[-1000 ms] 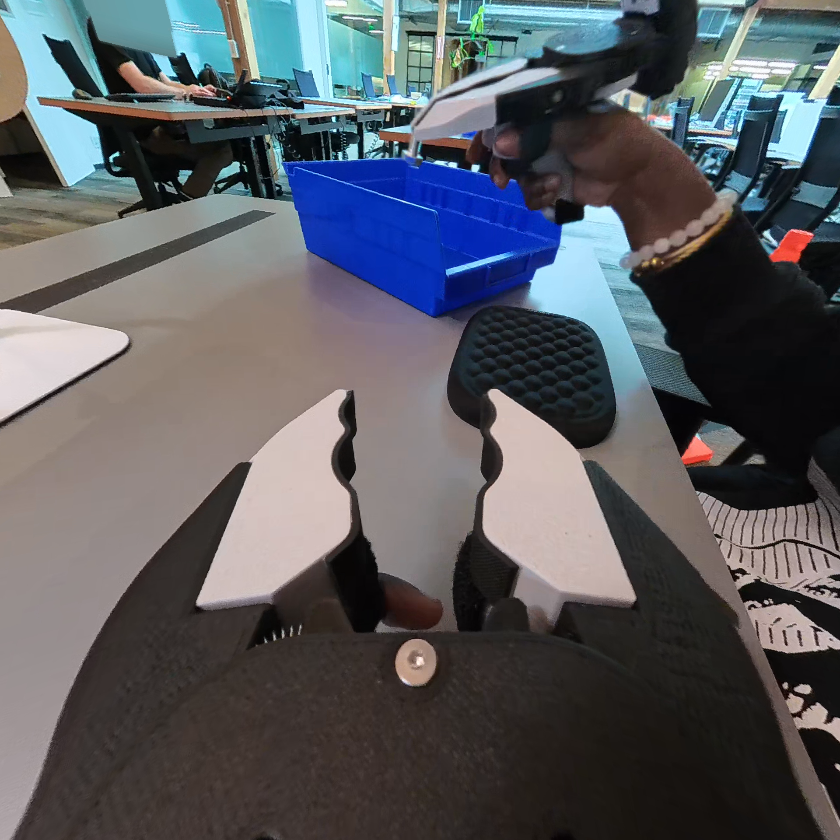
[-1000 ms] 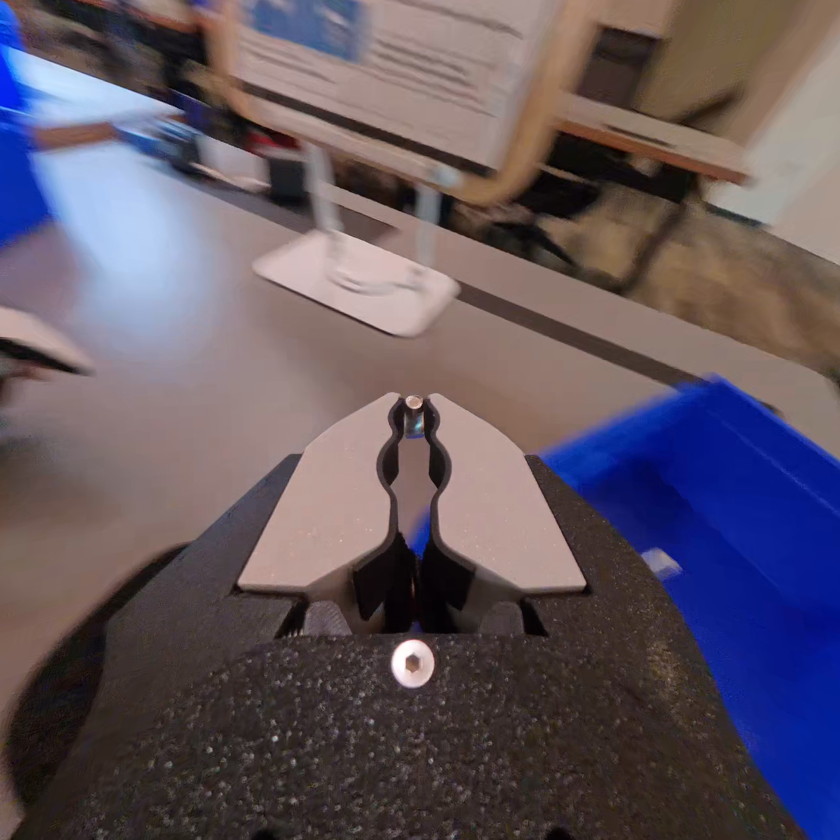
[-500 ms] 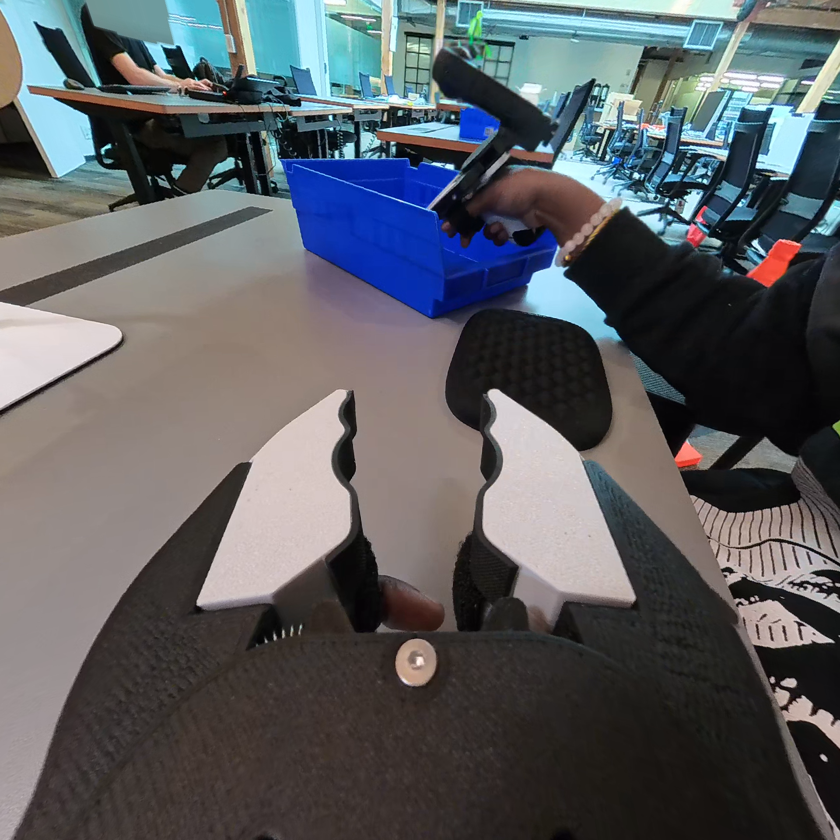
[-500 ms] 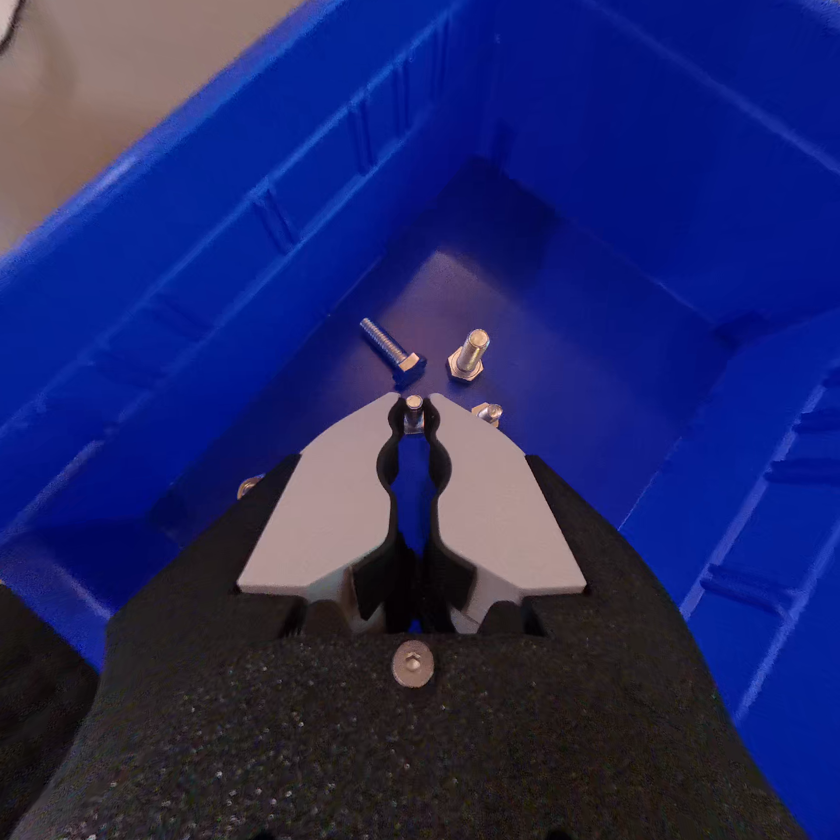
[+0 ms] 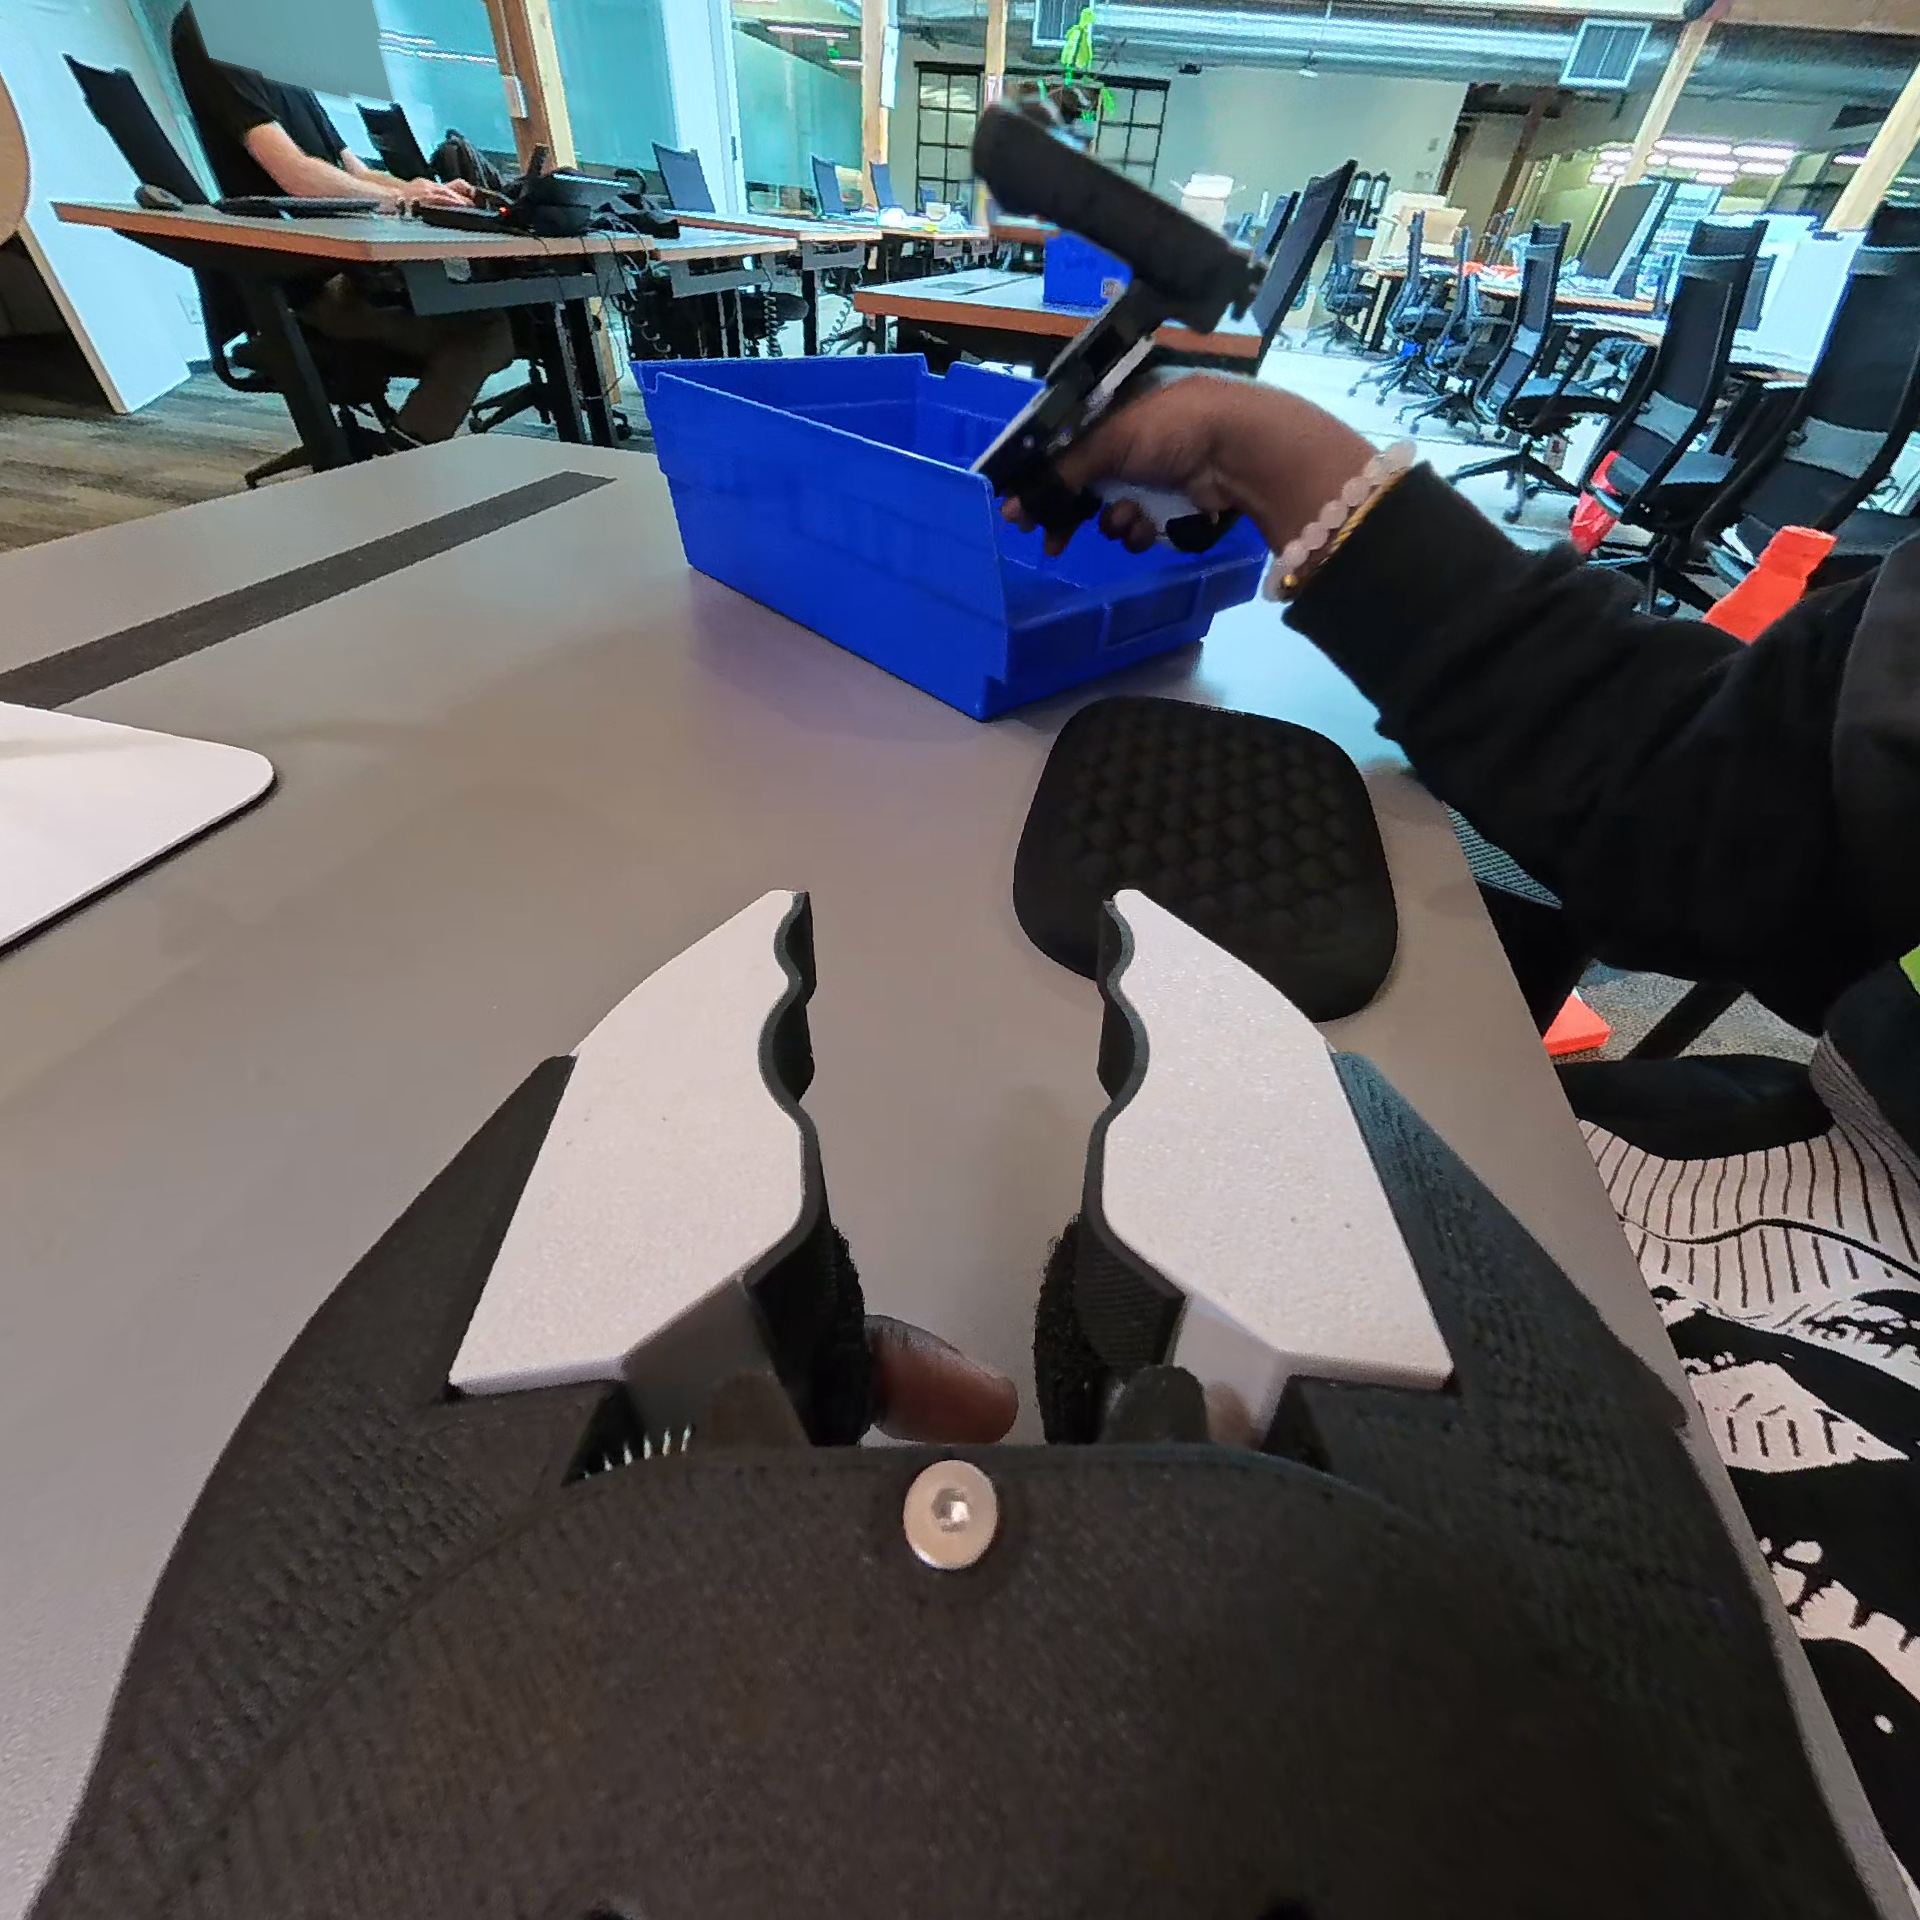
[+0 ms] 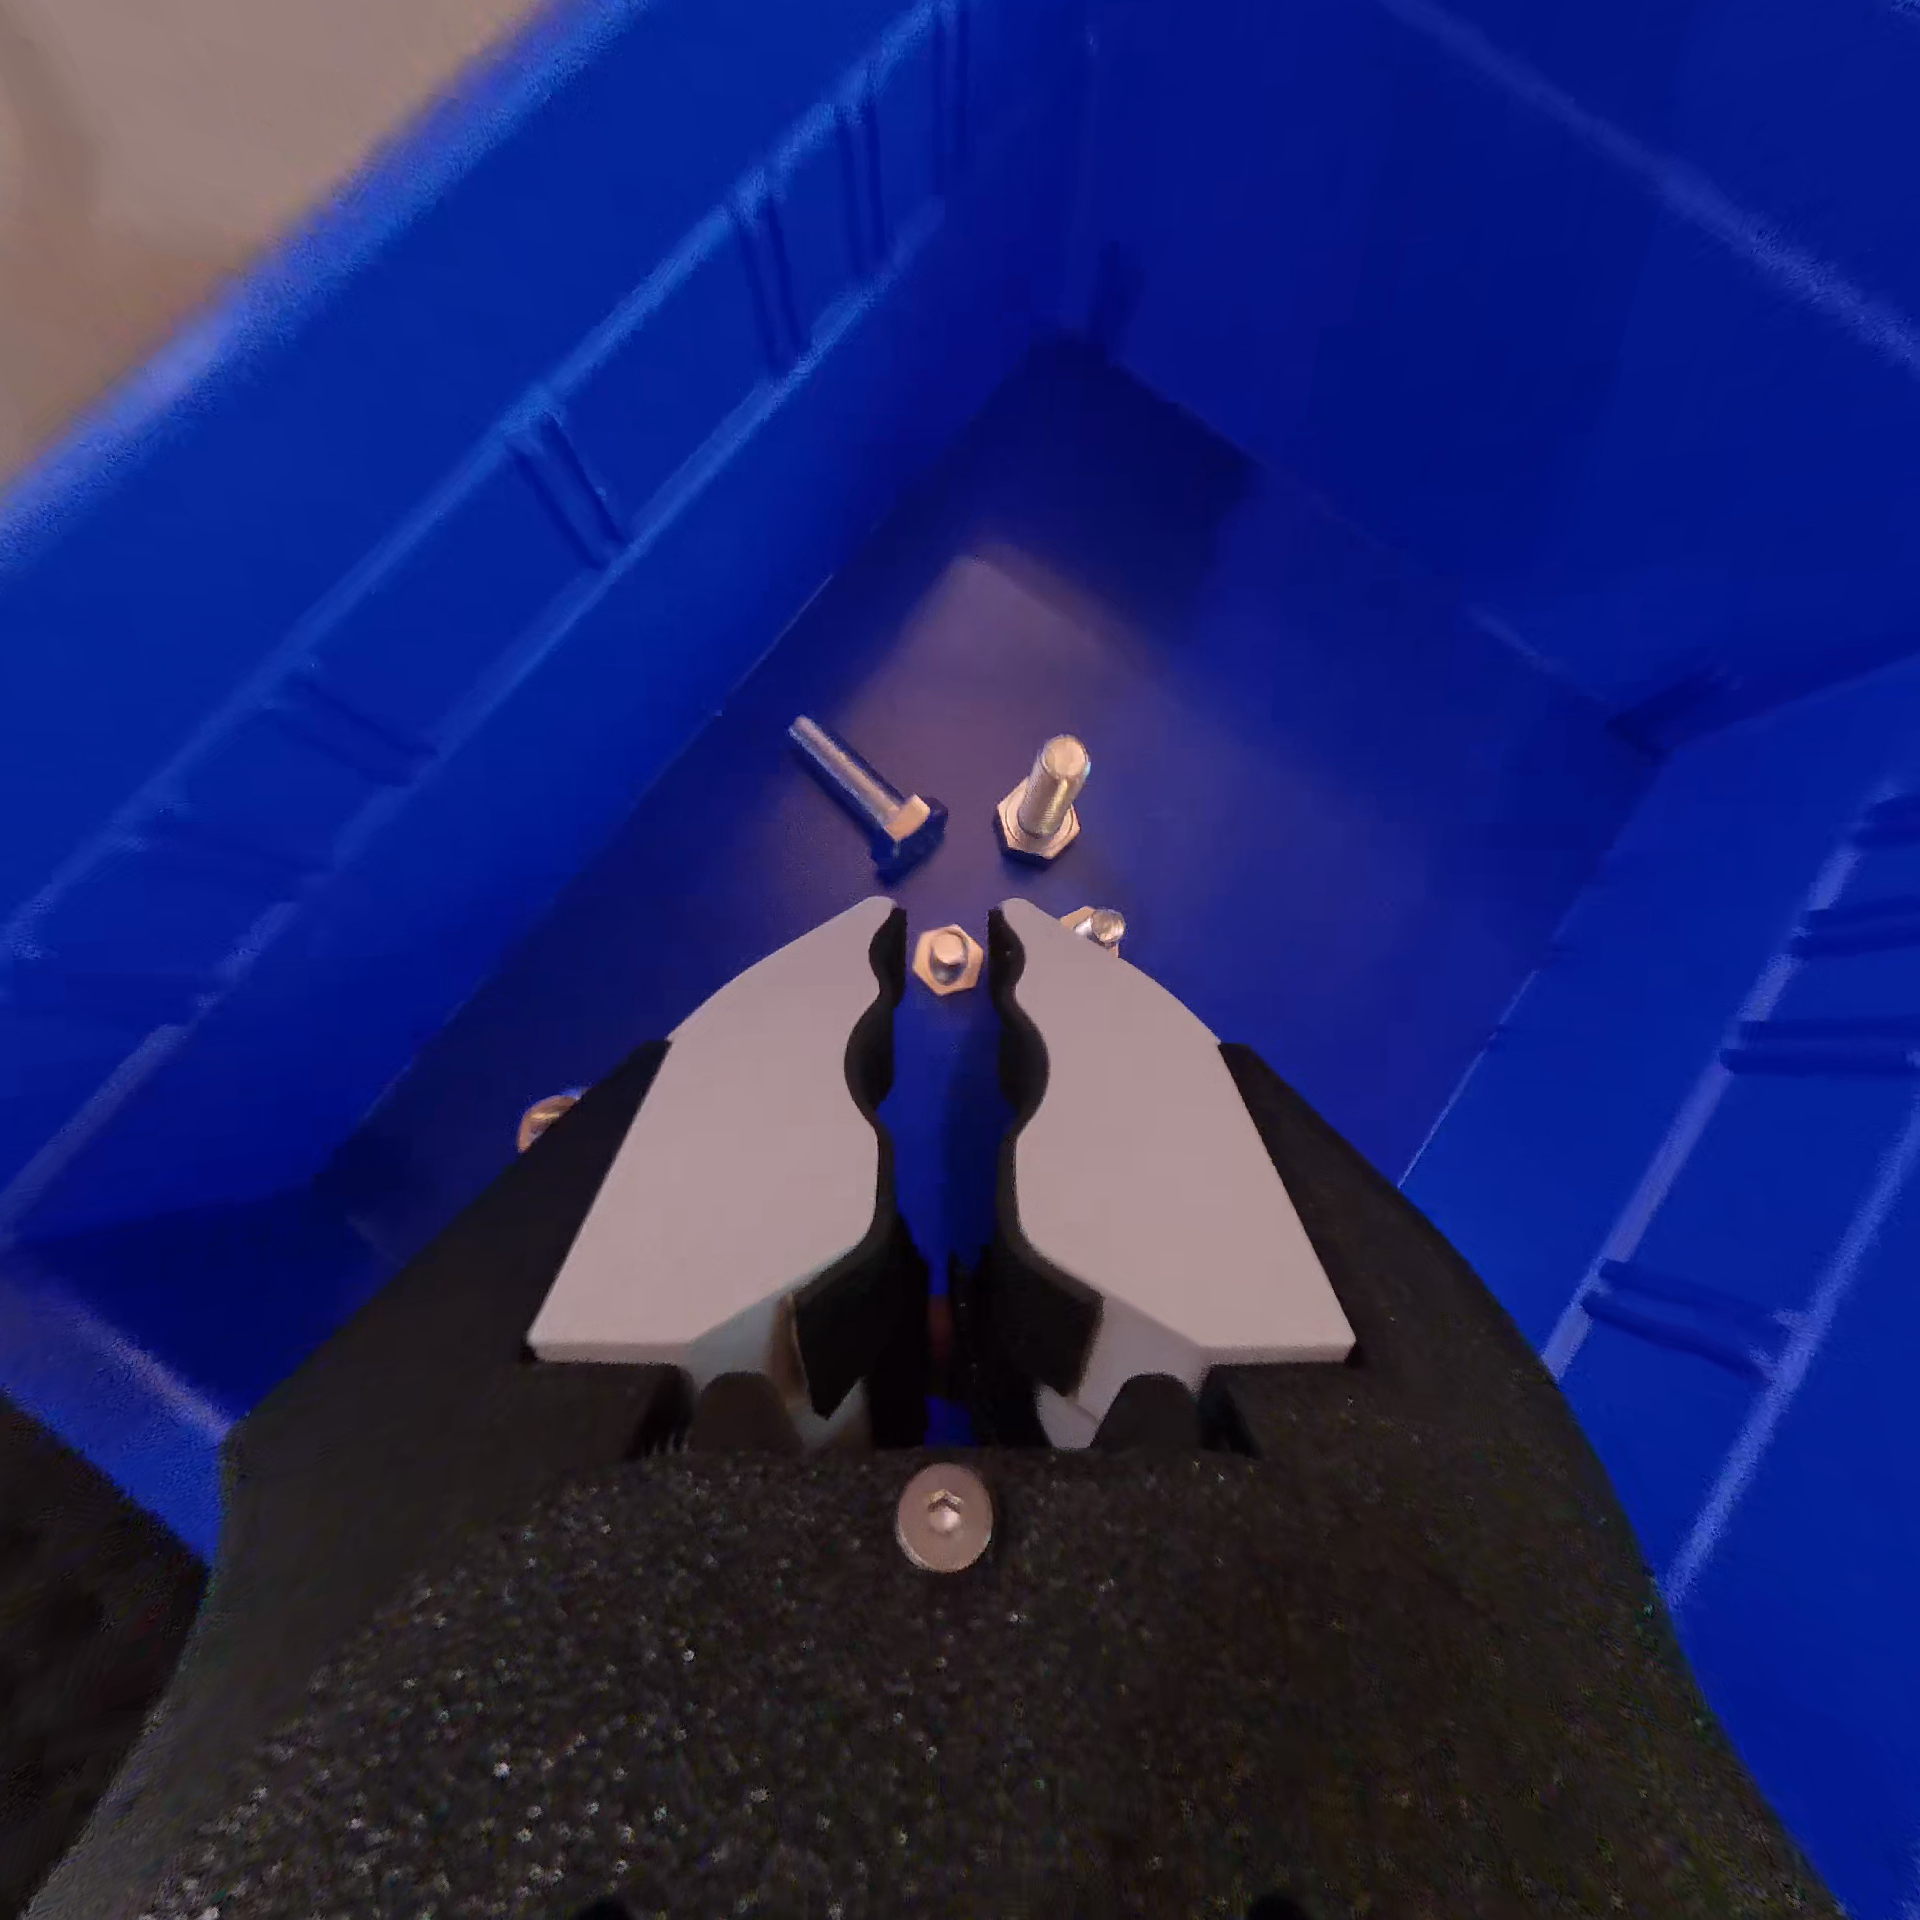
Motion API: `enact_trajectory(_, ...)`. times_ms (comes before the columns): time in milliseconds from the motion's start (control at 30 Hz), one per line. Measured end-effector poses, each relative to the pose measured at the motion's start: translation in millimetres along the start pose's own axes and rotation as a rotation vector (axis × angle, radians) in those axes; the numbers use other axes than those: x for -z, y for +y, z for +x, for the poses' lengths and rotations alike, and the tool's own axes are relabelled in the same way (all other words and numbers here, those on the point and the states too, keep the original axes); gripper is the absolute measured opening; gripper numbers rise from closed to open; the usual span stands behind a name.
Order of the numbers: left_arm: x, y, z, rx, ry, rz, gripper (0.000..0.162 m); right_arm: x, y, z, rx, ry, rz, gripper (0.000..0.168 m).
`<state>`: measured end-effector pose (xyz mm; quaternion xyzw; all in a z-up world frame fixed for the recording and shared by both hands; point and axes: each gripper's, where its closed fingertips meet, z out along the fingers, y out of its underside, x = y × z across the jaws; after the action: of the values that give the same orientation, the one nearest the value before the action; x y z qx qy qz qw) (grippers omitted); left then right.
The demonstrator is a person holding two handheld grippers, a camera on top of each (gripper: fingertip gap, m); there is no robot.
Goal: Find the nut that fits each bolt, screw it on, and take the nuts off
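My right tool [image 6: 943,914] hangs released inside the blue bin [image 6: 1351,364], jaws slightly parted around a small bolt [image 6: 943,966], apparently standing on its head, at frame centre. Light, hard, slick steel; I'd grip across the hex flats (threads roll). My left tool [image 5: 954,914] sits unclenched, empty, over the desk [image 5: 520,779].

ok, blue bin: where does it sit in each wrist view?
Left wrist view: blue bin upper centre on the grey table, beyond the open left gripper.
Right wrist view: its walls fill the frame; bolts lie on its floor.
Shared landmark: the right gripper, seen angled down into the bin in the left view.
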<state>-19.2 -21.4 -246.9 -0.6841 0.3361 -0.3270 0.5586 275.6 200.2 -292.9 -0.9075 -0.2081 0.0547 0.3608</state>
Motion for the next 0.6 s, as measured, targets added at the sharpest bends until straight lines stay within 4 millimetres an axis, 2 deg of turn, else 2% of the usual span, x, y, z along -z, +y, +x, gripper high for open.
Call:
enact_trajectory(67,0,0,0,0.002,-0.001,0.000,0.053,19,-21,-20,0.020,-0.023,0.123,0.021)
enact_trajectory(133,0,0,-1,0.006,-0.001,-0.001,0.053,45,-46,-54,0.056,-0.086,0.292,0.037)
enact_trajectory(200,0,0,-1,0.008,-0.002,-0.001,0.053,72,-65,-97,0.108,-0.154,0.455,0.056)
enact_trajectory(233,0,0,-1,0.009,-0.003,-0.002,0.053,85,-70,-121,0.135,-0.191,0.532,0.060)
enact_trajectory(300,0,1,0,0.013,-0.001,-0.008,0.053,108,-74,-172,0.210,-0.306,0.677,0.065)
enact_trajectory(333,0,1,0,0.013,-0.002,-0.009,0.053,115,-71,-195,0.240,-0.362,0.723,0.062)
enact_trajectory(367,0,1,0,0.012,-0.002,-0.009,0.053,116,-64,-215,0.265,-0.408,0.733,0.057)
enact_trajectory(433,0,2,-1,0.009,-0.005,-0.014,0.053,104,-46,-244,0.310,-0.481,0.683,0.056)
enact_trajectory(500,1,2,-1,-0.004,-0.012,-0.017,0.053,84,-27,-261,0.354,-0.515,0.614,0.058)
enact_trajectory(600,4,-1,-1,-0.009,-0.013,-0.010,0.053,59,-6,-276,0.398,-0.558,0.500,0.056)
